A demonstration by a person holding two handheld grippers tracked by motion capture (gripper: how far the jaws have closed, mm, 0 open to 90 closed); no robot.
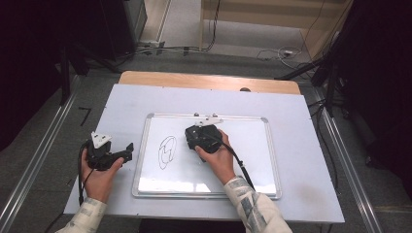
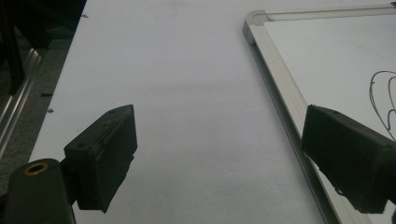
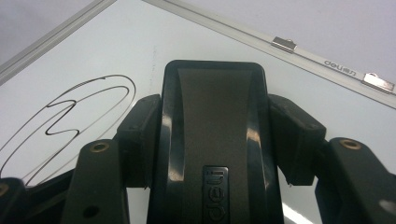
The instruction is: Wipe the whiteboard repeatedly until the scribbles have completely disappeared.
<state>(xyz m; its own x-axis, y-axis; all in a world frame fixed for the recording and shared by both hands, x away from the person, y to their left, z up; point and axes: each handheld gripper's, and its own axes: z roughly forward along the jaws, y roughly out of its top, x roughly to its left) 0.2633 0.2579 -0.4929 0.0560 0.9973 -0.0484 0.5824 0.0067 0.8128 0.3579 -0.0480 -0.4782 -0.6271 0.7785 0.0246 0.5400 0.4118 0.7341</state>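
Right claw [image 3: 215, 140] clamps eraser [image 3: 215, 121] over whiteboard [image 1: 252, 145] (drawing beside).

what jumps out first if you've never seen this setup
The black looping scribble on the whiteboard at the table's middle draws the eye first. Just right of it, the right gripper clamps a black eraser over the board. The left gripper sits open beside the board's left edge.

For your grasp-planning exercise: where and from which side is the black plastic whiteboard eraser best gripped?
Grip the black plastic whiteboard eraser across its two long sides, coming from above its rear end. The right gripper clamps it there; the waisted body fits between the pads.
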